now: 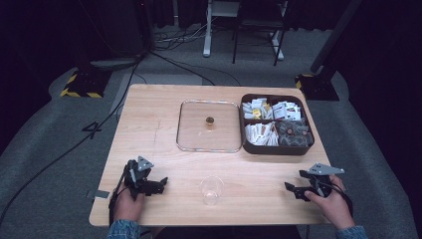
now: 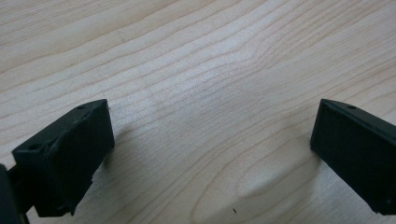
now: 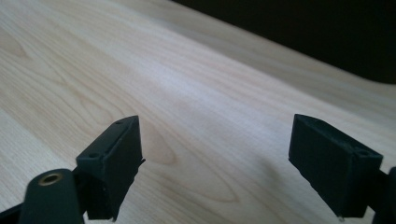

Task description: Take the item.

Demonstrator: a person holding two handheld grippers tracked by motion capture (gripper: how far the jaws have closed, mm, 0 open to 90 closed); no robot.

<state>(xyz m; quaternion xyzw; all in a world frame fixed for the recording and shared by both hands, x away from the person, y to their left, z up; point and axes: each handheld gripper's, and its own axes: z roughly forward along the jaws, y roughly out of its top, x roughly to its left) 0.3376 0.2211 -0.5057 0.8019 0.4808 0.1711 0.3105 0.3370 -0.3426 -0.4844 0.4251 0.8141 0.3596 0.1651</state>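
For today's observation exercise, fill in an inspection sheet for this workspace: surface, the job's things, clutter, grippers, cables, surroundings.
Surface: light wooden table, bare wood under both grippers.
Job's things: clear plastic cup upright near the front edge; clear square lid with a small gold knob, lying flat at centre; dark compartment box of packets touching the lid's right side.
Clutter: small grey tag at the table's front left edge.
Grippers: left gripper open, holding nothing; right gripper open, holding nothing.
Cables: black cables trail across the floor at left.
Surroundings: grey carpet, dark curtains, stand base with yellow-black stripes.
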